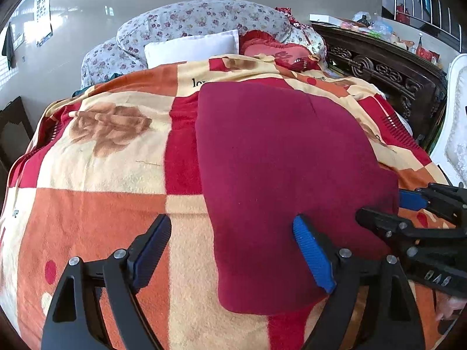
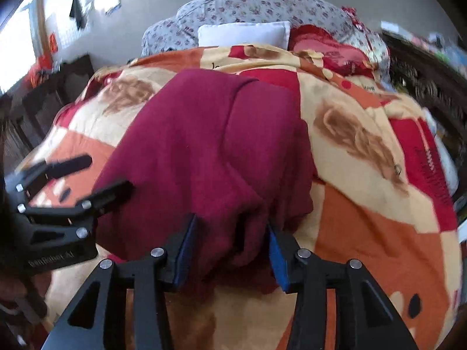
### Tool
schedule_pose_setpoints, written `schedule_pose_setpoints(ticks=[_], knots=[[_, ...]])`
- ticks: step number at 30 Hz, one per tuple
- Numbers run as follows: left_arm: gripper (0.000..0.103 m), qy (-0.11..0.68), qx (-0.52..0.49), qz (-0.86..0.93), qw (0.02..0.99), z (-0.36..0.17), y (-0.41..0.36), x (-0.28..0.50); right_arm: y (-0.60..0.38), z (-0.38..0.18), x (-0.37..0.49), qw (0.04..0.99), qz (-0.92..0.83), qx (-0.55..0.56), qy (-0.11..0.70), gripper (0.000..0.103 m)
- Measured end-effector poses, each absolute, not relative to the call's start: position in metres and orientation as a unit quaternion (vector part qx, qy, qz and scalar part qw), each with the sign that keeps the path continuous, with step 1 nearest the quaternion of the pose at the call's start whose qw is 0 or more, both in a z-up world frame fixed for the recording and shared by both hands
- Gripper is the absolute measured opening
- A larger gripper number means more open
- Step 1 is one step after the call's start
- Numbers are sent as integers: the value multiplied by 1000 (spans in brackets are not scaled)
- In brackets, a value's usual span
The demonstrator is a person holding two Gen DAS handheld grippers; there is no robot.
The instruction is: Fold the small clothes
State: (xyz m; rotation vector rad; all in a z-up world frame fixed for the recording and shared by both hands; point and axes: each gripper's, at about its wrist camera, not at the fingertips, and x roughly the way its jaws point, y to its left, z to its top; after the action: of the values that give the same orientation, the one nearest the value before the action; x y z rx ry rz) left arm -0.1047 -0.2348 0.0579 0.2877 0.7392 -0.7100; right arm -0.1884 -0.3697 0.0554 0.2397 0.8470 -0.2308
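A maroon fleece garment (image 1: 277, 160) lies folded flat on the bed's patterned blanket (image 1: 102, 204). My left gripper (image 1: 232, 227) hovers open and wide at its near left edge: one fingertip is over the blanket, the other over the cloth, gripping nothing. In the right wrist view the garment (image 2: 204, 145) bunches up at its near right corner. That fold sits loosely between the partly spread jaws of my right gripper (image 2: 230, 227). The right gripper (image 1: 379, 205) shows at the garment's right corner in the left view. The left gripper (image 2: 99, 175) shows at far left.
A white pillow (image 1: 192, 49), a floral quilt (image 1: 204, 20) and a red cushion (image 1: 271, 49) are piled at the far end of the bed. Dark carved wooden furniture (image 1: 379, 64) runs along the right side, with a white chair (image 1: 455, 134) nearer.
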Motion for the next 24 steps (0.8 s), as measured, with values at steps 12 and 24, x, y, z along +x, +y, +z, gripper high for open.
schedule_pose_setpoints(ticks=[12, 24], knots=[[89, 389, 73, -366, 842, 71, -205, -78, -422, 79, -202, 905, -114, 252, 323, 81], [90, 443, -20, -414, 795, 42, -225, -43, -460, 32, -160, 863, -66, 369, 340, 87]])
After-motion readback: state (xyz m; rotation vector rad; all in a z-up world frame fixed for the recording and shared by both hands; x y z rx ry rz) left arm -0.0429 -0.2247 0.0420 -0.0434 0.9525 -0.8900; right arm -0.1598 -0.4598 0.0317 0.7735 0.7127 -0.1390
